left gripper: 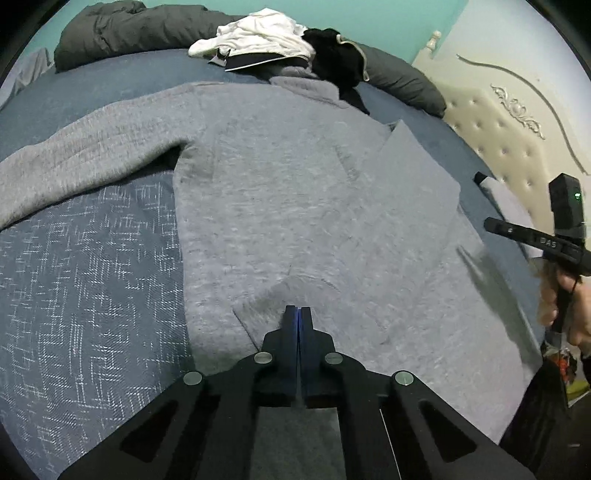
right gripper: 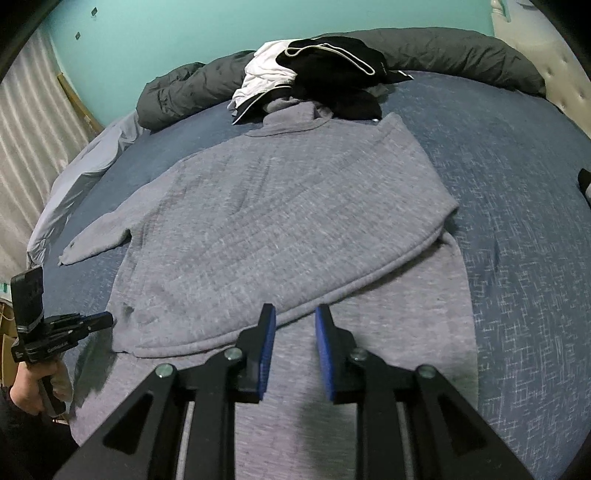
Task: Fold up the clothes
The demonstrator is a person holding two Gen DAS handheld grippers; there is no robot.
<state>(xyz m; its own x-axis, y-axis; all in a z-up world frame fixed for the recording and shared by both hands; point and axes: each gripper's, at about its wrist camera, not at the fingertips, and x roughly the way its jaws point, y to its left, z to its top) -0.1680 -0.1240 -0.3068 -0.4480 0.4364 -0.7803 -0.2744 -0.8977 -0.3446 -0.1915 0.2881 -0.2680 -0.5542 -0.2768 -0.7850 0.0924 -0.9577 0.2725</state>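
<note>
A grey knit sweater (left gripper: pixel 280 192) lies flat on the blue bed, collar away from me. Its left sleeve (left gripper: pixel 74 158) stretches out to the side. The other sleeve (right gripper: pixel 258 258) is folded slantwise across the body, with its cuff near the left edge. My left gripper (left gripper: pixel 297 314) is shut just over that cuff; no fabric shows between its pads. In the right wrist view the left gripper (right gripper: pixel 105 319) sits at the sweater's left edge, held by a hand. My right gripper (right gripper: pixel 295 317) stands open above the sweater's lower part, holding nothing, and it also shows as the right gripper (left gripper: pixel 493 223) beside the sweater's right edge.
A pile of white and black clothes (right gripper: pixel 314 74) sits past the collar. A dark grey duvet (left gripper: pixel 122 33) runs along the far side of the blue patterned bedspread (left gripper: pixel 81 302). A cream tufted headboard (left gripper: pixel 509 147) stands at the right, and a curtain (right gripper: pixel 26 147) hangs at the left.
</note>
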